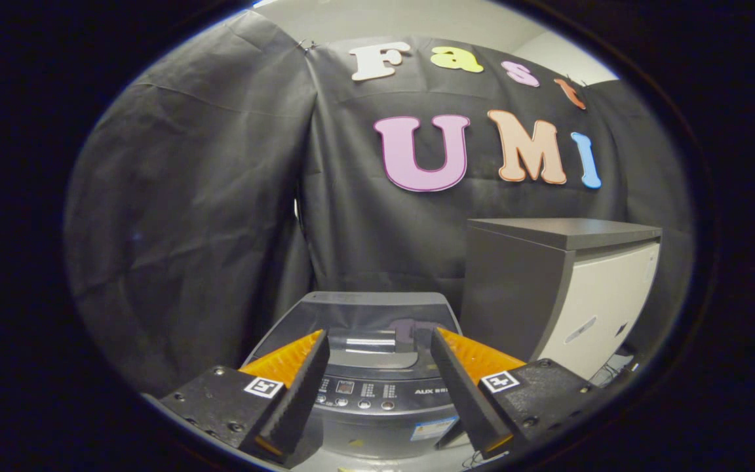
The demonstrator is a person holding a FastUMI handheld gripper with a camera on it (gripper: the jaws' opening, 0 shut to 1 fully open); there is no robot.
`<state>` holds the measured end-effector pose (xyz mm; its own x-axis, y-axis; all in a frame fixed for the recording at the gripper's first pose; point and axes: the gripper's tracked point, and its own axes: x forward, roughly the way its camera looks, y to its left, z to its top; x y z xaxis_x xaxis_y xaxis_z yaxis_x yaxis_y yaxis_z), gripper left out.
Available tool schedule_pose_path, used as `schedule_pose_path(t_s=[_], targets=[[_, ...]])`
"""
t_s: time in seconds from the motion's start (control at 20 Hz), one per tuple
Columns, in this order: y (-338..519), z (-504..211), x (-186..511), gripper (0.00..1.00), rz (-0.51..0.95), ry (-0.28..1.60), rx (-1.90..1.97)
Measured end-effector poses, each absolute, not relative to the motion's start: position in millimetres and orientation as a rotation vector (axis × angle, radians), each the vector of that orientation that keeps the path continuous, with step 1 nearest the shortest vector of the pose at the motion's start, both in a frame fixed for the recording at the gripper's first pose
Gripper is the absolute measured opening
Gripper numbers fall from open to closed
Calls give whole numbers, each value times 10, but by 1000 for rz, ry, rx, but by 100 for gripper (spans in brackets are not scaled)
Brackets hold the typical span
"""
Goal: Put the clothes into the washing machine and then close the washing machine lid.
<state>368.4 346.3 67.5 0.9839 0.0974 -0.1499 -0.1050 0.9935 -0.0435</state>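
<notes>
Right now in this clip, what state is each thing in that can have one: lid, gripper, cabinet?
Washing machine: lid down and shut, glass top reflecting the wall; control panel facing the gripper.
Gripper: open, fingers spread apart above the machine, nothing between them.
Cabinet: standing to the right of the machine, front closed.
Clothes: I cannot tell where they are.

Cloth-walled recording booth, washing machine [377,367], grey cabinet [548,288] beside it

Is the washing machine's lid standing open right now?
No, the washing machine lid lies flat and closed, beyond the open, empty gripper.
</notes>
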Motion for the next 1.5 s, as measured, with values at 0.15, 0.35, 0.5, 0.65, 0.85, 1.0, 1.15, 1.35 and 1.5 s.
schedule_pose_path(t_s=[0.15,0.35,0.5,0.65,0.85,1.0,1.15,1.35,1.5], targets=[[3355,758,3549,95,100,136,-46],[3116,993,3321,95,77,88,-21],[3017,1138,3125,95,92,79,-14],[2892,1294,2958,95,116,62,-42],[2706,1399,2651,95,140,67,-41],[2473,1482,2461,95,125,43,-28],[2156,1525,2314,95,79,22,-30],[1873,1596,2221,94,58,6,40],[1784,1592,2183,96,60,19,85]])
